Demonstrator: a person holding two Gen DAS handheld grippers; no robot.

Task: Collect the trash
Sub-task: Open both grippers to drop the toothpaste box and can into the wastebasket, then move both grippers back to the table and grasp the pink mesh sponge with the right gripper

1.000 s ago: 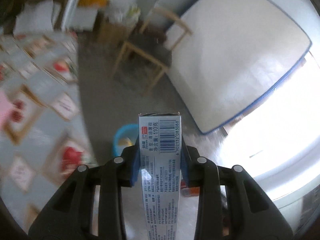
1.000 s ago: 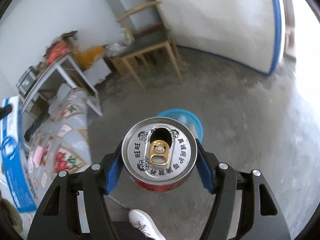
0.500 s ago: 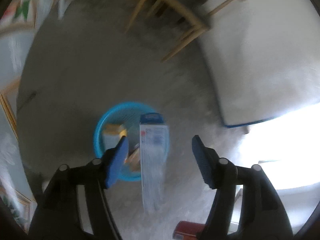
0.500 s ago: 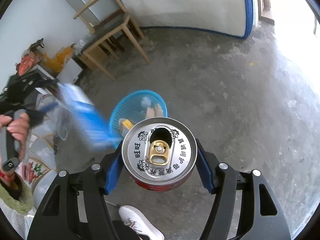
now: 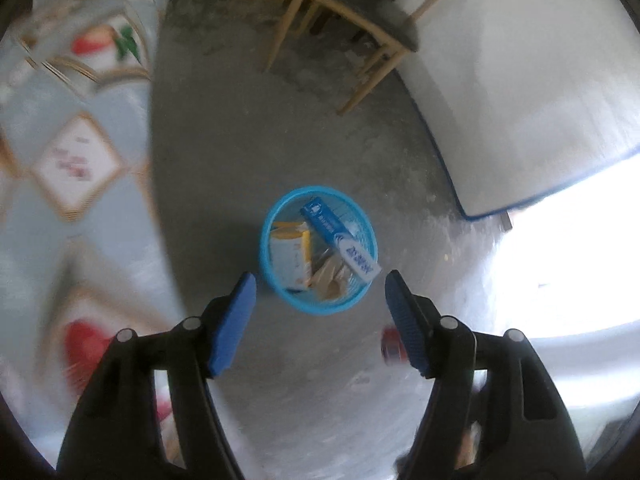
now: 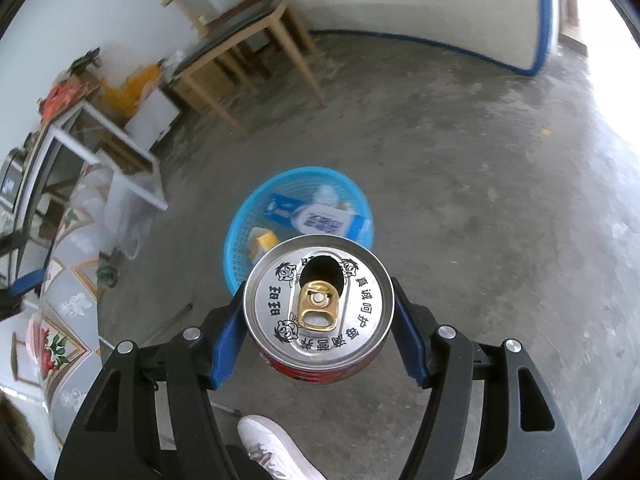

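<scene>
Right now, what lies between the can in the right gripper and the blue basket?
Nothing: in the right wrist view the can, clamped in the right gripper, hangs above bare concrete floor just short of the basket.

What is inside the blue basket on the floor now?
The blue basket holds a blue-and-white carton lying on top, a yellow-and-white box and tan pieces. Anything beneath these is covered.

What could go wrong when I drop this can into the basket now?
1. The can, clamped in the right hand-held gripper, hangs over the near rim of the basket, not its middle; released here it might clip the rim and roll off.
2. The long box leans across the basket with one end on the rim; the can could knock it out.
3. The shoe is close below; drips may land there.
</scene>
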